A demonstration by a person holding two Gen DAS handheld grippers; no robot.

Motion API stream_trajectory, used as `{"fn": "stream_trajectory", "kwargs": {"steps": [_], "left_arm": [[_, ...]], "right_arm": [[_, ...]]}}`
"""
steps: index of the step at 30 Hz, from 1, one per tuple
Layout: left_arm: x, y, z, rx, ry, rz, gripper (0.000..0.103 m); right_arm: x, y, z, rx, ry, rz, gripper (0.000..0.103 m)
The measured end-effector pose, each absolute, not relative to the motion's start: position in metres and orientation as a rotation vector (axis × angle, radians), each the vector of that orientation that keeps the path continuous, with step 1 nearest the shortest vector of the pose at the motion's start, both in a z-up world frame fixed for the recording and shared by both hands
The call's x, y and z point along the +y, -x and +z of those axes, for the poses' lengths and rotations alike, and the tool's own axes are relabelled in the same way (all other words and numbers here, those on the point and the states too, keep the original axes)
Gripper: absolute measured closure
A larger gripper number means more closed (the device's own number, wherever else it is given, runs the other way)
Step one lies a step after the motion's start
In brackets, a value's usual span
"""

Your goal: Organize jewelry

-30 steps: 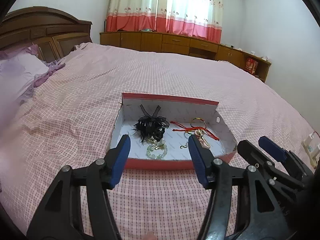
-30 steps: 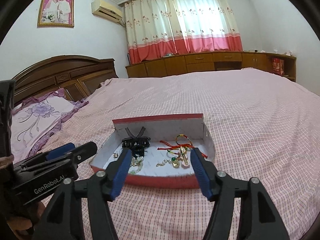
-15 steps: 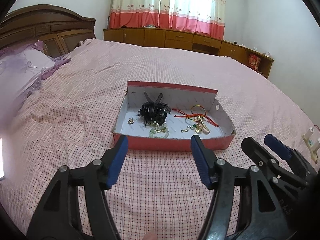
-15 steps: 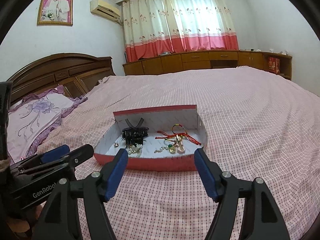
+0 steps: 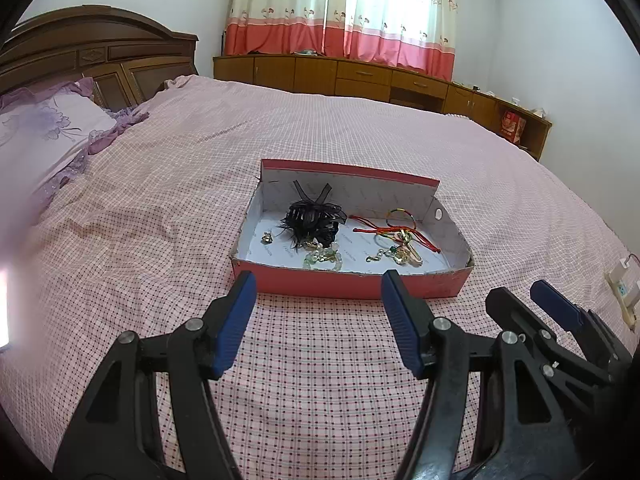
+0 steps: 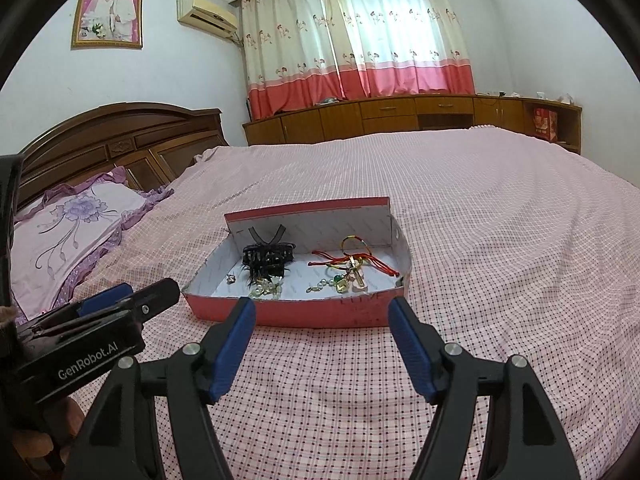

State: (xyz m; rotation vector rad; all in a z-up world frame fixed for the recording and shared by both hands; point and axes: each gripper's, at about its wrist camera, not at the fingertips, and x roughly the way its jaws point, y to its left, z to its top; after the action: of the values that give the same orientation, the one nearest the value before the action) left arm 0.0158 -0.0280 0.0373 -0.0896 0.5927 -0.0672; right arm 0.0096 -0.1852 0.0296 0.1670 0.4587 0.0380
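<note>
Both my claws, left claw (image 5: 318,306) and right claw (image 6: 322,330), gape empty, short of the red box (image 5: 348,286) on the bed (image 5: 320,380). The jewelry (image 5: 394,246) inside lies tangled; I'd risk snagging several pieces or tipping the box.

Right gripper (image 6: 322,312) open, nothing btwn jaws, held over pink checked bedspread (image 6: 500,240) just short of red box (image 6: 320,314). Inside box: black hair clip (image 6: 267,258), red cord bracelet (image 6: 356,259), pearl piece (image 6: 266,289). Left gripper (image 6: 132,294) at lower left.
</note>
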Motion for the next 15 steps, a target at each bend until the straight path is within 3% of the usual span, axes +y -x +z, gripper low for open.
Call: {"fn": "stream_trajectory", "kwargs": {"steps": [15], "left_arm": [[-0.0276, -0.0161, 0.0386, 0.59, 0.088, -0.063, 0.046]], "right_arm": [[-0.1851, -0.0098, 0.0296, 0.458, -0.167, 0.037, 0.032]]}}
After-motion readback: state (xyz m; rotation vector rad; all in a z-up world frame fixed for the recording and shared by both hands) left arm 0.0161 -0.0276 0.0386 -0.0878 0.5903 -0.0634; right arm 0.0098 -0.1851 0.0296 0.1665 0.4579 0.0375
